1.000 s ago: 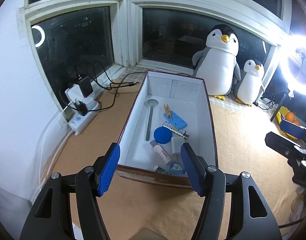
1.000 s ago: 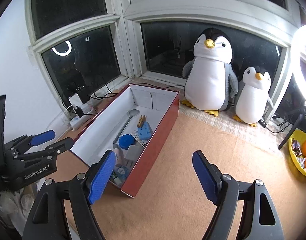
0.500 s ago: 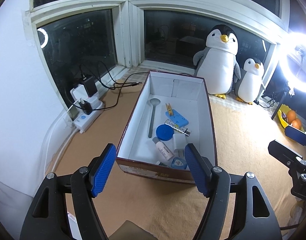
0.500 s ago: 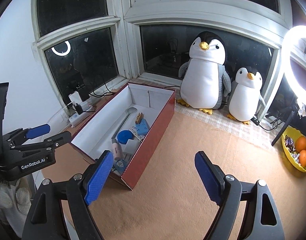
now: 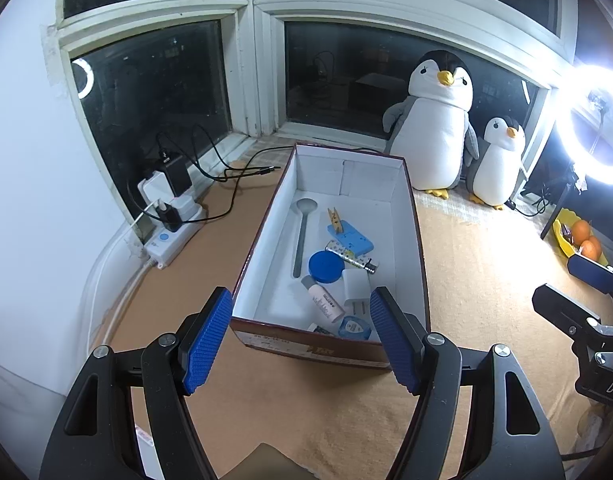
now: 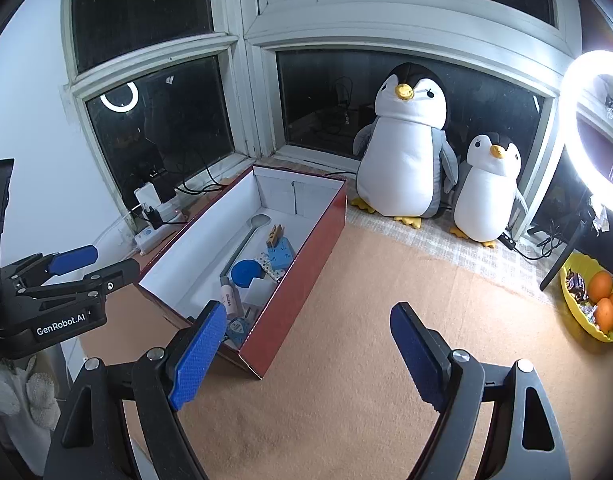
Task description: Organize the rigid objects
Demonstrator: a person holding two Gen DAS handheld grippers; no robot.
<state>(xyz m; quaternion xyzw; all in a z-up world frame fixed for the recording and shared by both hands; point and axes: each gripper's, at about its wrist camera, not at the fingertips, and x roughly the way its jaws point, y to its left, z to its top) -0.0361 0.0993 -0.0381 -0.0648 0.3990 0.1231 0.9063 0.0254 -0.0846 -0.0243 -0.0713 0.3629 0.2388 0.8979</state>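
A dark red box [image 5: 420, 248] with a white inside stands on the tan mat; it also shows in the right wrist view [image 6: 306, 276]. In it lie a grey spoon [image 5: 301, 236], a wooden clothespin [image 5: 335, 219], a blue block [image 5: 352, 236], a blue round lid [image 5: 325, 266], a small white bottle [image 5: 324, 300], a white charger [image 5: 356, 284] and a patterned tube [image 5: 352, 258]. My left gripper [image 5: 302, 342] is open and empty, held back from the box's near end. My right gripper [image 6: 306, 354] is open and empty, above the mat right of the box.
Two plush penguins [image 6: 406, 148] [image 6: 488, 188] stand at the window. A power strip with chargers and cables [image 5: 170, 220] lies left of the box. A yellow bowl of oranges [image 6: 590, 304] and a bright ring light [image 6: 594, 120] are at the right.
Both grippers have drawn back and up from the box, which now looks smaller and farther. Both stayed open and empty. The things in the box have not moved.
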